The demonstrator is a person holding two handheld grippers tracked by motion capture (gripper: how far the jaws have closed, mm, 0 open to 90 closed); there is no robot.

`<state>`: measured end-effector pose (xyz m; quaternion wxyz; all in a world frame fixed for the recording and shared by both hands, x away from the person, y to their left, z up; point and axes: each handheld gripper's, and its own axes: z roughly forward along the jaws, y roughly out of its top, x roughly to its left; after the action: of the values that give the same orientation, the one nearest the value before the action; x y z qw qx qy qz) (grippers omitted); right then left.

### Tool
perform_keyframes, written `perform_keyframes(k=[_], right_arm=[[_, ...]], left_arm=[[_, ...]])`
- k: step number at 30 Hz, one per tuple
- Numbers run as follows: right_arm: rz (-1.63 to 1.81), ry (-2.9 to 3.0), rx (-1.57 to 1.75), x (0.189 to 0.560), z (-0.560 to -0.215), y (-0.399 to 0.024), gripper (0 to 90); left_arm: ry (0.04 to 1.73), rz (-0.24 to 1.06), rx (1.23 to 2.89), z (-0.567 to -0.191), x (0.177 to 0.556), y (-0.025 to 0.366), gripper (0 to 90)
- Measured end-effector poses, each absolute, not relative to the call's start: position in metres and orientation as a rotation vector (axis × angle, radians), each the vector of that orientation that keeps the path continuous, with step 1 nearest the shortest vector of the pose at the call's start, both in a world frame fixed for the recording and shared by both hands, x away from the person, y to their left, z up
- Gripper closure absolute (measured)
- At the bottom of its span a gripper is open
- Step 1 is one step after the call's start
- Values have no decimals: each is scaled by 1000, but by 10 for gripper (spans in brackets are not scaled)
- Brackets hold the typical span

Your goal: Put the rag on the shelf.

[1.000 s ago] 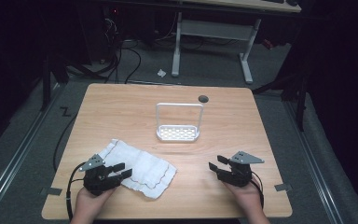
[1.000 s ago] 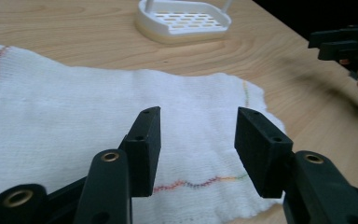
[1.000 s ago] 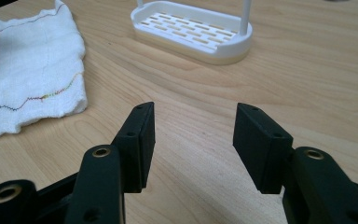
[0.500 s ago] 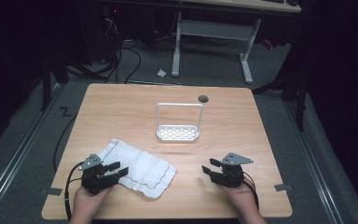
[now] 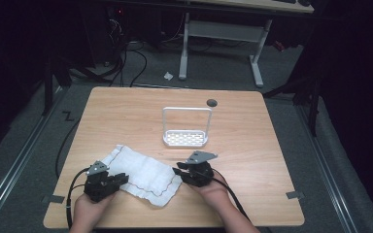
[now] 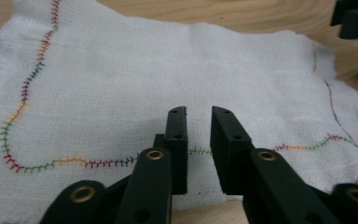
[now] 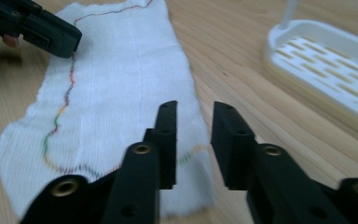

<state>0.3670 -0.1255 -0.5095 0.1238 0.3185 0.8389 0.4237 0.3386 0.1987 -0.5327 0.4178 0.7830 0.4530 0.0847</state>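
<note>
Your left gripper [image 5: 118, 179] sits at the left end of the white cloth [image 5: 143, 174], jaws parted by a narrow gap above the multicoloured stitched hem [image 6: 74, 162], holding nothing. Your right gripper [image 5: 177, 172] sits at the cloth's right edge, jaws likewise slightly apart and empty. The cloth lies flat on the wooden table [image 5: 252, 141], near its front edge, between both grippers. A white slotted rack [image 5: 186, 138] with an upright wire handle stands farther back, apart from the cloth.

A small dark round disc [image 5: 212, 102] sits at the upper centre of the light wooden table [image 5: 272, 160]; black cables [image 5: 126, 60] trail across the upper-left floor.
</note>
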Motion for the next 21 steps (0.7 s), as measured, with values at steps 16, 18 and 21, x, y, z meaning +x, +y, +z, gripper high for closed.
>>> perform_keyframes(k=[16,18,21], right_arm=[[1150,2571,906,332,-532,-133,883],[1153,2569,898,324,-533,-137,883],[1145,2576,887,295,-533,-149,871]], left_arm=[[1147,232,1940,-537,357,174,750],[1130,216,1943,-537,356,170,719],[1080,186,1967,-533,343,161,670]])
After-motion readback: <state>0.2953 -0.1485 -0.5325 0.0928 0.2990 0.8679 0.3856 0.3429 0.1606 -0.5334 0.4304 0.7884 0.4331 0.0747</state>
